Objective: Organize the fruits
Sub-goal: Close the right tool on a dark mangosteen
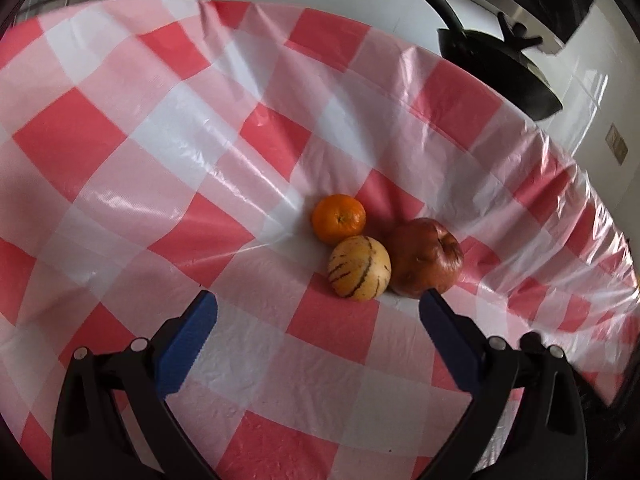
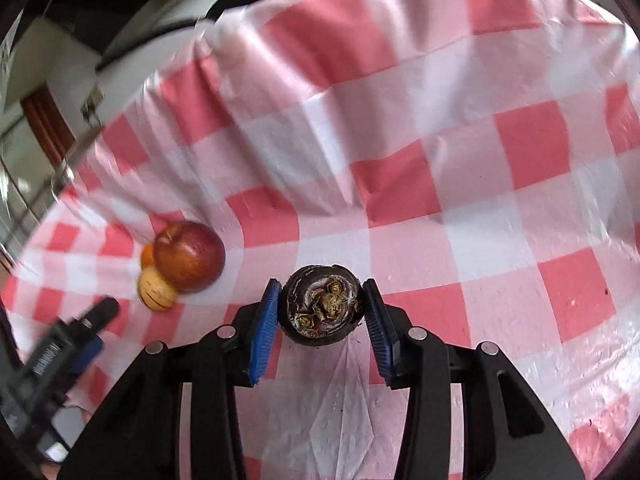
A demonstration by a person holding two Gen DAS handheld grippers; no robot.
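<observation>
Clamping dark fruit (image 2: 322, 306): right hand-held gripper (image 2: 323, 307).

Left gripper (image 1: 316, 300) and right gripper (image 2: 322, 290): black plastic linkage arms, silver round pivot screws, 2 blue ribbed finger pads (image 2: 264, 328) each.

Your table carries a glossy red, pink and white checked cloth (image 1: 168, 184), creased and rumpled toward its far edge. On it an orange (image 1: 338, 219), a striped yellow fruit (image 1: 359, 268) at its 5 o'clock and a red apple (image 1: 426, 263) at its 4 o'clock sit touching.
</observation>
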